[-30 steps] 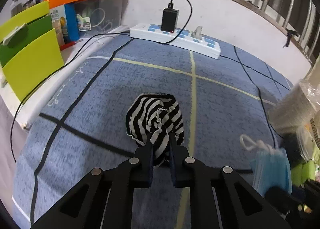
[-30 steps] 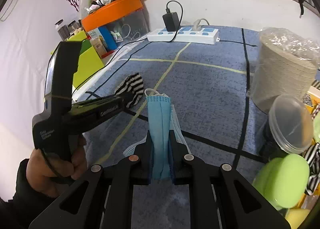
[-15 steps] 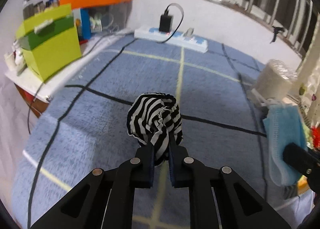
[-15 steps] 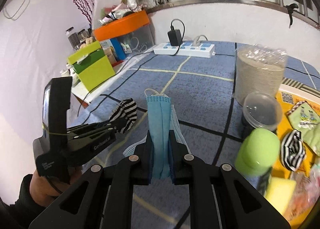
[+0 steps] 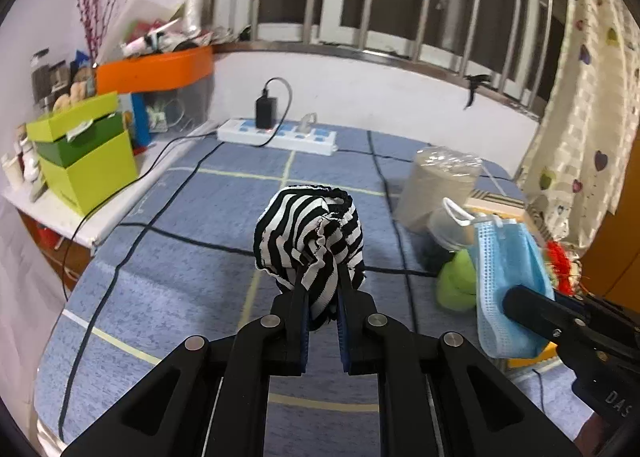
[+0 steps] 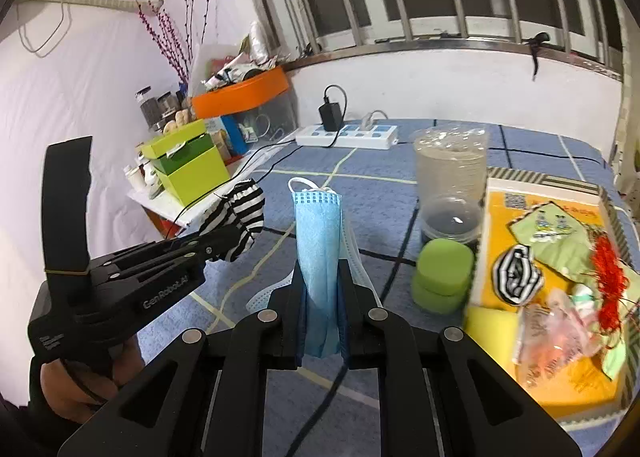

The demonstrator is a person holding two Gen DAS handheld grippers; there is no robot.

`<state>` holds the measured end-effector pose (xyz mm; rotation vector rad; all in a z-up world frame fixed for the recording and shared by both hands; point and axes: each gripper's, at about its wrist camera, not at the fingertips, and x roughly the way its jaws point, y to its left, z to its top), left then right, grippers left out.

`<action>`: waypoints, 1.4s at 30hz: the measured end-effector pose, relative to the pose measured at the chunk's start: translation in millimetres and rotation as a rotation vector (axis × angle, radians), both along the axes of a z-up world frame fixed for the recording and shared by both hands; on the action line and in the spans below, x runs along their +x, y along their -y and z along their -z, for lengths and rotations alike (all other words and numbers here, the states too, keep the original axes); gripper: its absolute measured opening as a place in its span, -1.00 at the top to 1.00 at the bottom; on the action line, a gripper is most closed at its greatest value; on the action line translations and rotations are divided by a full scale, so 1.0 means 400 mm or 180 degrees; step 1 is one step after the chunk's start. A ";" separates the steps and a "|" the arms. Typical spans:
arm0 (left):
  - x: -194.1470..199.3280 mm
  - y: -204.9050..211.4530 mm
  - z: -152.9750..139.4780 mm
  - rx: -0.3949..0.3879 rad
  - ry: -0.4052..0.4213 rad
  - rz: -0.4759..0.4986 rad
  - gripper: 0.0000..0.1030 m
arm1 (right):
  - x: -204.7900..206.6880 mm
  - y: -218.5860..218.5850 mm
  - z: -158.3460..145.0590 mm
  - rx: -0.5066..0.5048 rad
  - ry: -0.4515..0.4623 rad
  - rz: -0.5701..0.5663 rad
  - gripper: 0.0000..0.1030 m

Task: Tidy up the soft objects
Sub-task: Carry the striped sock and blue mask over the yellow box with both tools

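Two soft items held clear above the blue checked cloth [image 5: 192,233]: striped black-and-white fabric piece [image 5: 310,233] clamped in the left gripper [image 5: 322,289], lettered "Gen Robot.AI"; blue face mask [image 6: 320,241] clamped in the right gripper [image 6: 322,285]. Right of them, orange tray [image 6: 560,385], green sponges [image 6: 442,273].

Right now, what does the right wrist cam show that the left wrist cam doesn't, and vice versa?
Only the right wrist view: the yellow box holding a second striped piece, and the hand carrying the left gripper.

Only the left wrist view: the heart-print curtain on the right.

Both: the striped cloth clamped in the left gripper, the blue face mask clamped in the right gripper, the power strip, the green box and the blue checked cloth on the table.
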<state>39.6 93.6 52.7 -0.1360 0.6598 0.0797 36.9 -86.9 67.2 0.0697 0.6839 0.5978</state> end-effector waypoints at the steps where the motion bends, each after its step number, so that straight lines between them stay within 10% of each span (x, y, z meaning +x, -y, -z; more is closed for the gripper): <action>1: -0.004 0.009 -0.005 0.0004 0.0019 0.0022 0.78 | -0.004 0.008 -0.003 0.0008 0.0014 0.0019 0.75; 42: 0.006 0.383 -0.046 0.0043 0.0165 0.1195 0.78 | -0.029 0.363 -0.025 0.0104 0.0129 0.1014 0.74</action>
